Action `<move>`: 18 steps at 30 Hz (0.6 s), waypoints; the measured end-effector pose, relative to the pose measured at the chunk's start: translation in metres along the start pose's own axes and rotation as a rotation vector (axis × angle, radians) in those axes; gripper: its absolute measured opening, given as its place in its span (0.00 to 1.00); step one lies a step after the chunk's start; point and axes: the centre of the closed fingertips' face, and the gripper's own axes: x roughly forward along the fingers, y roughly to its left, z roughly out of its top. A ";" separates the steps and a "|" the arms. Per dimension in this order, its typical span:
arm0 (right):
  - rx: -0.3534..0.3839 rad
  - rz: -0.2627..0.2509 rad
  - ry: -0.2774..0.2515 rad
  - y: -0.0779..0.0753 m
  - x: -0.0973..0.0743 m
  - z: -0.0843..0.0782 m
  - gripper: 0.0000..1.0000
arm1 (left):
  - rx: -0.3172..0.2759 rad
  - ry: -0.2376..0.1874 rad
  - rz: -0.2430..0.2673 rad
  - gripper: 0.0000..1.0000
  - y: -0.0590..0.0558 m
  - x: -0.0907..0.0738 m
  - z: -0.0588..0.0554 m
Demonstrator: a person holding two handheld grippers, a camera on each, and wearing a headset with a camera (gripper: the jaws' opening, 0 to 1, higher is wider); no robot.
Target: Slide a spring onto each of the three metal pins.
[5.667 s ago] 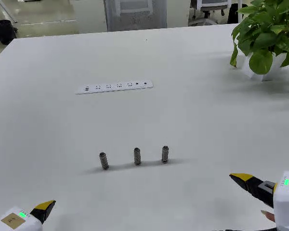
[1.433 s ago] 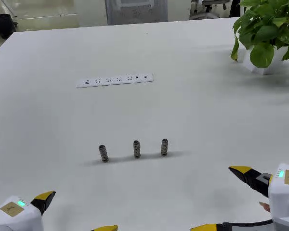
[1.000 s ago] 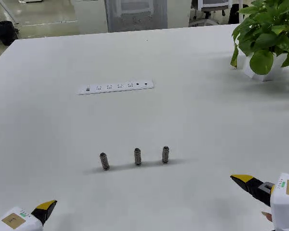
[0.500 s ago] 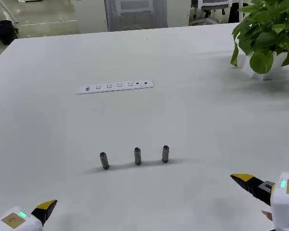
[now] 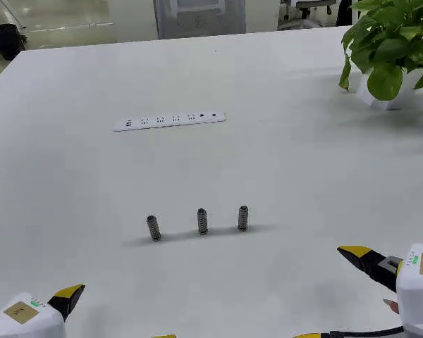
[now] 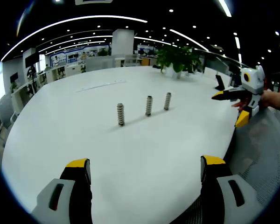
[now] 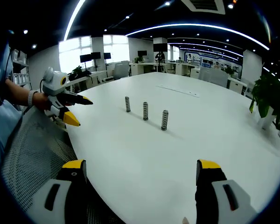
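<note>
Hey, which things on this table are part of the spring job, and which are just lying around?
Job: three upright springs in a row; left claw and right claw, both open.
Lying about: power strip; potted plant.

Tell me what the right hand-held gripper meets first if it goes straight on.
Probably the nearest spring, just right of centre ahead of the right hand-held gripper; only bare table lies before it. The middle spring sits close to that line too.
</note>
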 end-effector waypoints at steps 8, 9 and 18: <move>0.002 0.001 -0.001 0.000 0.000 0.000 0.99 | 0.002 0.003 -0.001 1.00 0.000 0.000 -0.001; 0.001 0.001 -0.003 0.000 0.000 0.001 0.99 | 0.002 0.002 -0.001 1.00 0.000 0.001 -0.001; 0.003 0.004 0.001 0.000 0.000 0.000 0.98 | 0.005 0.005 -0.002 1.00 -0.001 0.001 0.000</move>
